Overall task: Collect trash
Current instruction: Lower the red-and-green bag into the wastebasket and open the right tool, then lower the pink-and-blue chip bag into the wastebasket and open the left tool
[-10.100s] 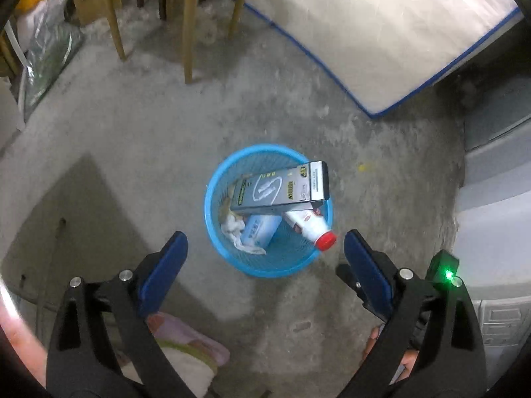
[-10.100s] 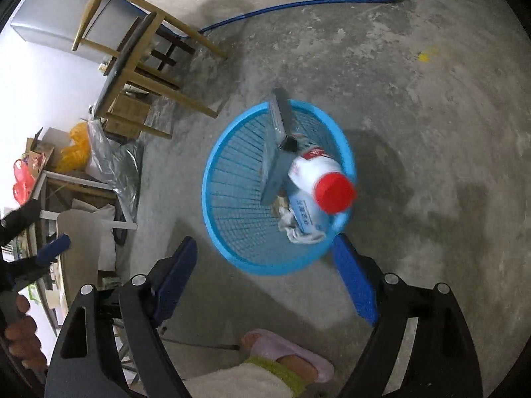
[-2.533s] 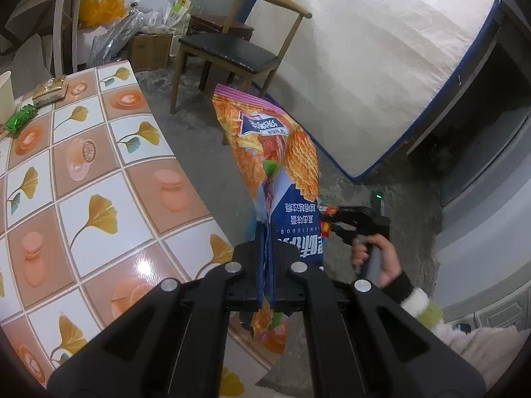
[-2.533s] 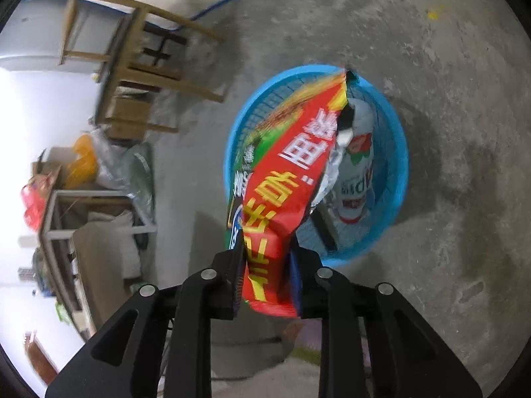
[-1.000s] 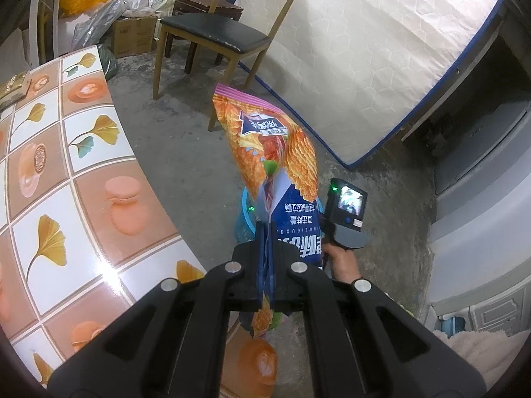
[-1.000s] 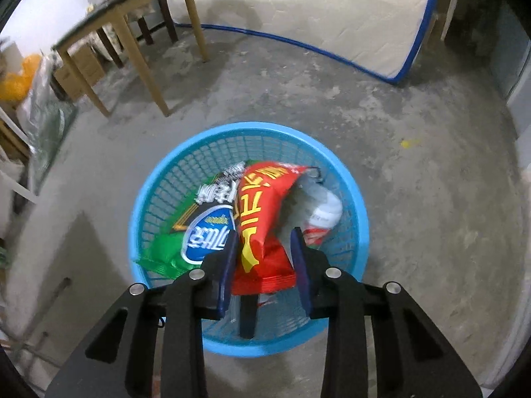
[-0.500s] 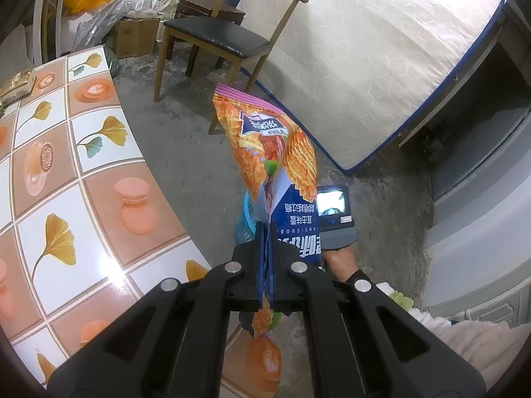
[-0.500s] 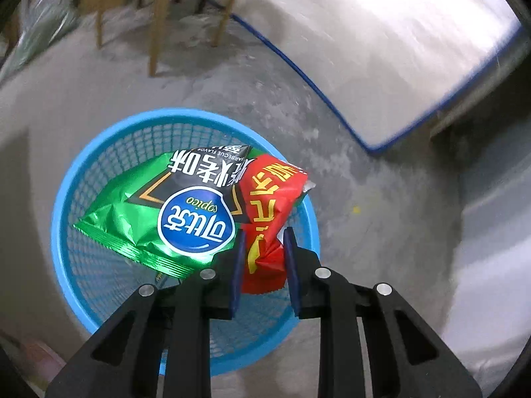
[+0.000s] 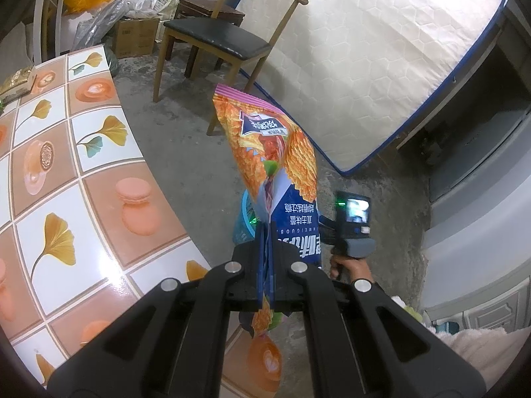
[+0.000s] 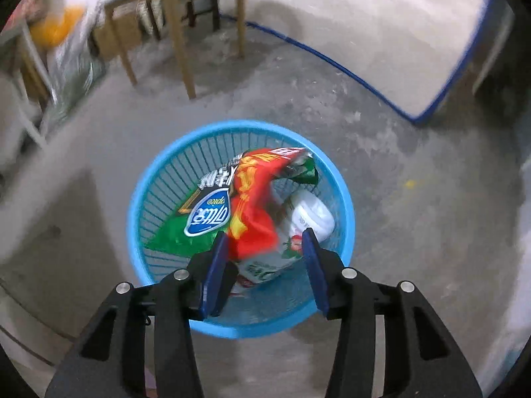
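Below and just ahead of my left gripper (image 9: 264, 262), clamped on the upright orange bag (image 9: 270, 165), sits the bin (image 10: 345, 205), where my right gripper (image 10: 264, 248) is opening off the red bag (image 10: 252, 199).

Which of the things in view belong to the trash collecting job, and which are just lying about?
Part of the job:
- orange and blue crinkly snack bag, clamped in the left gripper
- round blue plastic mesh basket
- red foil snack bag, in the basket, below the opening right gripper
- green foil chip bag
- white plastic bottle

Just lying about:
- wooden chair with black seat
- white quilted mattress
- brown cardboard box
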The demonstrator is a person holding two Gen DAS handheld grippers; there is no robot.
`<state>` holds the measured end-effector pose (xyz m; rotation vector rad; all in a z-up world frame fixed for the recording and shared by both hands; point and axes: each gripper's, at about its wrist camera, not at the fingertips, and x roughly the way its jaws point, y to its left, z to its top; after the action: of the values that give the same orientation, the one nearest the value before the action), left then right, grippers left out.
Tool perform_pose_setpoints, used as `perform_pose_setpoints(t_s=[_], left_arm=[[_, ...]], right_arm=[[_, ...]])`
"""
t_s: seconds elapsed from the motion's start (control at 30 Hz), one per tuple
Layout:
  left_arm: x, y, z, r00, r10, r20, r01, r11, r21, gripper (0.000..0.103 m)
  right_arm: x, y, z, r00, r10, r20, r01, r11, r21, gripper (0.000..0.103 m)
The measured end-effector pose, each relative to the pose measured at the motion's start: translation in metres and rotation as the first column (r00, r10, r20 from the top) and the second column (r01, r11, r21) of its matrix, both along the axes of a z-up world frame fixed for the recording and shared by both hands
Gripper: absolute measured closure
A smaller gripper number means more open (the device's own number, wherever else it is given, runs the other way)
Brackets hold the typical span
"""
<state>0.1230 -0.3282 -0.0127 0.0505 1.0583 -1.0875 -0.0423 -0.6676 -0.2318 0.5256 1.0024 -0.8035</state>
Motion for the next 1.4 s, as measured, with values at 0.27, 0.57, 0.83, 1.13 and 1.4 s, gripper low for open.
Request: perform_pose_setpoints(t_s=[0.27, 0.57, 0.83, 1.13, 1.4], left_arm=[[0.002, -0.001, 0.0, 1.0, -0.007, -0.005, 0.007, 1.0, -0.008, 0.103], [0.008, 0.005, -0.002, 1.0, -0.007, -0.021, 0.006, 1.0, -0.027, 0.103], [0.016, 0.006, -0.006, 0.999, 0.016, -0.039, -0.016, 1.0, -0.017, 0.103], [0.015, -0.006, -0.007, 0.999, 0.009, -0.038, -0.009, 1.0, 0.005, 0.103], [0.015, -0.04, -0.018, 0.996, -0.045, -0.072, 0.049, 0.997, 0.062, 0.103]], right_arm=[[-0.021, -0.004, 0.032, 0.973, -0.051, 0.224, 0.042, 0.998, 0.045, 0.073], [0.062, -0.034, -0.072, 0.999, 0.031, 0.034, -0.04, 0.954, 0.297, 0.086], [0.077, -0.039, -0.157, 0.999, -0.05, -0.013, 0.05, 0.845, 0.532, 0.103], [0.055, -0.017, -0.114, 0.98, -0.059, 0.191, -0.047, 0.859, 0.509, 0.086], [-0.029, -0.033, -0.06, 0.909, -0.229, 0.348, 0.049, 0.888, 0.457, 0.075]])
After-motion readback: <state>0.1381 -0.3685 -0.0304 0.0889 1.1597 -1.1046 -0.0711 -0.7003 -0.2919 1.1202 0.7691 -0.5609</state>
